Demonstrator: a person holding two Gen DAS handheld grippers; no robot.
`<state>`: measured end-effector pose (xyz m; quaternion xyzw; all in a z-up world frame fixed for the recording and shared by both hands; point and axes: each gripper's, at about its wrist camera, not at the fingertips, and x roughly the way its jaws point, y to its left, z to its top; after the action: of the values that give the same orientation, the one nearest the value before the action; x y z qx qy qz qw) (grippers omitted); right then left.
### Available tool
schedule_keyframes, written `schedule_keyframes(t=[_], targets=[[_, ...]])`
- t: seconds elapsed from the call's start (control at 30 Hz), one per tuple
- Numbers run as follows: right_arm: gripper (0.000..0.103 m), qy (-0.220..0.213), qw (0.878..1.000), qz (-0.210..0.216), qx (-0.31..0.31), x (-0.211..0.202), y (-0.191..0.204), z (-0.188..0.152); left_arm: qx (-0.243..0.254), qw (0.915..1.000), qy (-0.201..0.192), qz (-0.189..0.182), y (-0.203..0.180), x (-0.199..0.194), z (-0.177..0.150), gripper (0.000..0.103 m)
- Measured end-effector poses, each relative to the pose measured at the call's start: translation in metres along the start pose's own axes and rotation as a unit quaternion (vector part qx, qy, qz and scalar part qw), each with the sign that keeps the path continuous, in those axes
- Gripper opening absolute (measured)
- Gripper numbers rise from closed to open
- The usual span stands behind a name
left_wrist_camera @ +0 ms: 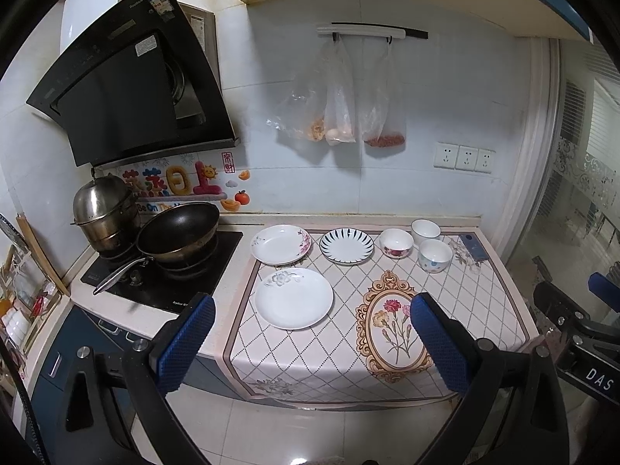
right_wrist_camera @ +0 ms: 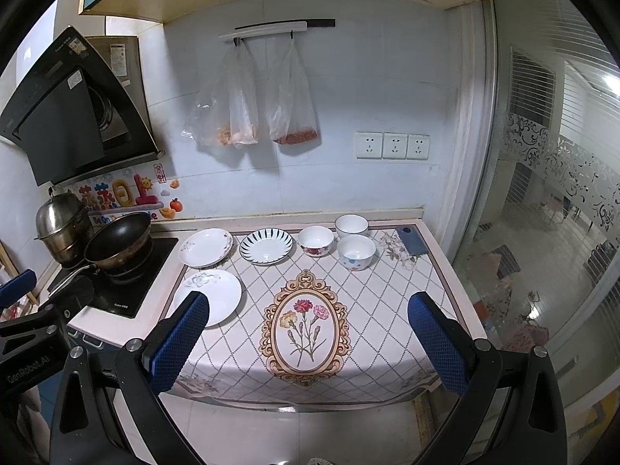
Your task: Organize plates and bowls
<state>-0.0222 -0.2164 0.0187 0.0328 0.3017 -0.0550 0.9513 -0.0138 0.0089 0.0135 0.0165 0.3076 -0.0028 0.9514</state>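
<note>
On the patterned cloth [left_wrist_camera: 457, 302] lie three plates: a white plate with a grey flower [left_wrist_camera: 293, 297] [right_wrist_camera: 211, 297] in front, a pink-flowered plate [left_wrist_camera: 281, 244] [right_wrist_camera: 206, 247] behind it, and a blue-striped plate [left_wrist_camera: 346, 246] [right_wrist_camera: 266, 246]. To the right stand three bowls: a red-flowered bowl [left_wrist_camera: 396, 242] [right_wrist_camera: 316, 241], a plain white bowl [left_wrist_camera: 425, 231] [right_wrist_camera: 351, 226], and a dotted bowl [left_wrist_camera: 434, 255] [right_wrist_camera: 356, 252]. My left gripper [left_wrist_camera: 312, 343] and my right gripper [right_wrist_camera: 308, 343] are both open and empty, held before the counter's front edge.
A stove [left_wrist_camera: 166, 271] at the left holds a black wok [left_wrist_camera: 178, 232] and a steel steamer pot [left_wrist_camera: 102, 209]. A phone [right_wrist_camera: 411, 241] lies at the cloth's back right corner. Plastic bags [left_wrist_camera: 341, 100] hang on the wall. A glass partition [right_wrist_camera: 550, 232] stands at the right.
</note>
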Motion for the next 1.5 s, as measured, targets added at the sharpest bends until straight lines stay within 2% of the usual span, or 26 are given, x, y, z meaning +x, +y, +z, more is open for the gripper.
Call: schedule_keyframes(t=[0.8,0.93,1.0,1.03,1.13,1.23,1.3,1.37,1.5], targets=[[0.103,0.005,1.000,0.000,0.009,0.004,0.003,-0.003,0.000,1.0000,0.002,-0.010,0.005,0.005,-0.004,0.103],[0.103,-0.003,0.999,0.023,0.027,0.011,0.005,-0.004,-0.011,0.9999,-0.002,-0.009,0.026,0.025,-0.001,0.103],[0.103,-0.018,0.999,0.046,0.022,0.021,0.011,-0.007,-0.013,0.9999,-0.002,0.007,0.038,0.041,-0.001,0.103],[0.103,-0.014,0.999,0.044,0.019,0.028,0.014,-0.007,-0.010,0.9997,0.004,0.020,0.048,0.057,-0.002,0.103],[0.103,0.022,0.998,0.056,0.022,0.067,0.022,-0.013,-0.015,0.9983,0.038,0.042,0.075,0.104,-0.005,0.103],[0.103,0.069,0.992,0.093,0.046,0.120,0.028,-0.019,-0.034,0.9949,0.082,0.047,0.098,0.154,-0.011,0.103],[0.103,0.115,0.985,0.113,0.064,0.169,0.032,-0.023,-0.044,0.9907,0.120,0.046,0.114,0.196,-0.018,0.103],[0.103,0.166,0.972,0.143,0.080,0.225,0.038,-0.031,-0.054,0.9871,0.143,0.046,0.125,0.234,-0.026,0.103],[0.103,0.240,0.951,0.176,0.085,0.330,0.054,-0.049,-0.045,0.9795,0.190,0.049,0.130,0.307,-0.037,0.103]])
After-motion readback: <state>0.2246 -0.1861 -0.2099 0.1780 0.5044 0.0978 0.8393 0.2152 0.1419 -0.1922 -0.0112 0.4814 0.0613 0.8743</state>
